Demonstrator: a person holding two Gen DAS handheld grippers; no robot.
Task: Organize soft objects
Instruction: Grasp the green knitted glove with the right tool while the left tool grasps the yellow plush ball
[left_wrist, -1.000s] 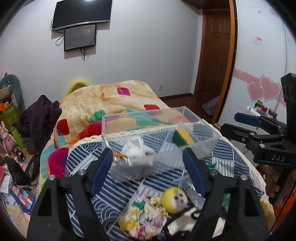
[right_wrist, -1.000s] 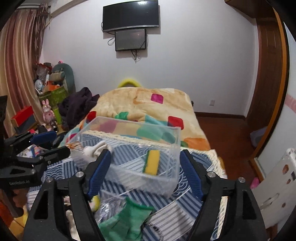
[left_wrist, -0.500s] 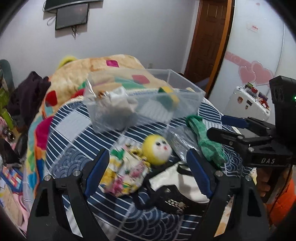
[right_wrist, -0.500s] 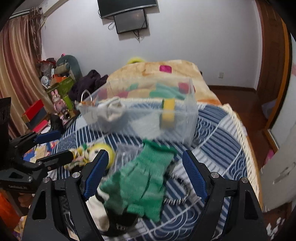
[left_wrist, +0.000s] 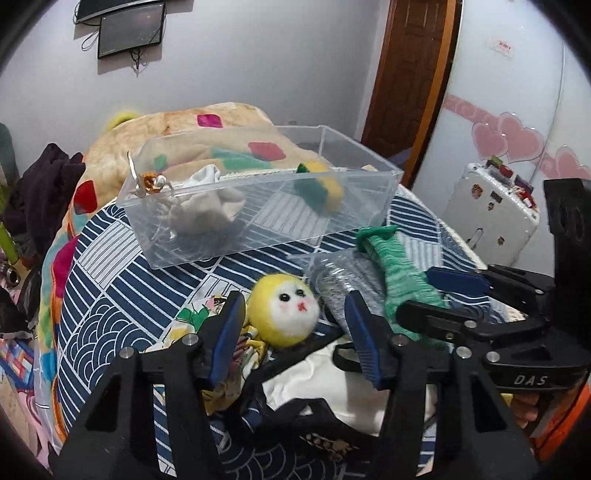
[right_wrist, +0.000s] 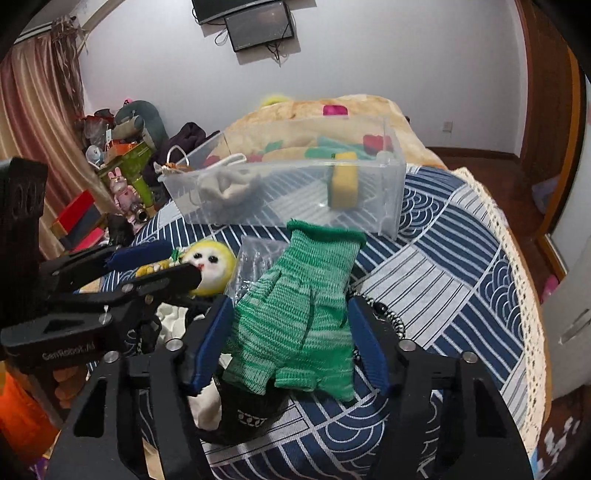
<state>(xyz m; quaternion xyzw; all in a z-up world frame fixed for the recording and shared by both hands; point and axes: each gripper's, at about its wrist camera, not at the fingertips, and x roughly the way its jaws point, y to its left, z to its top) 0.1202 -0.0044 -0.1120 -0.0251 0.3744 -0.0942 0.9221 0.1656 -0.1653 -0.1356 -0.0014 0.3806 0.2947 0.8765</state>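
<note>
A clear plastic bin (left_wrist: 258, 206) (right_wrist: 295, 184) stands on the blue patterned tablecloth (left_wrist: 122, 295); it holds a white cloth (left_wrist: 207, 206) and a yellow-green sponge (left_wrist: 321, 188) (right_wrist: 343, 184). In front lie a yellow-headed doll (left_wrist: 288, 310) (right_wrist: 212, 264), a green knit glove (right_wrist: 303, 314) (left_wrist: 395, 266), a plastic bag (left_wrist: 340, 277) and black and white fabric (left_wrist: 332, 384). My left gripper (left_wrist: 295, 332) is open, its jaws on either side of the doll's head. My right gripper (right_wrist: 291, 339) is open, its jaws either side of the glove.
A bed with a colourful blanket (left_wrist: 177, 129) lies behind the table. Clutter and toys (right_wrist: 122, 166) stand at the left by a curtain. A wooden door (left_wrist: 410, 74) and a white suitcase (left_wrist: 491, 210) are at the right. The table's lace edge (right_wrist: 524, 295) curves right.
Both grippers have tilted down and moved closer to the table. The left one now frames the doll's head, the right one frames the green glove. Both jaws have narrowed somewhat.
</note>
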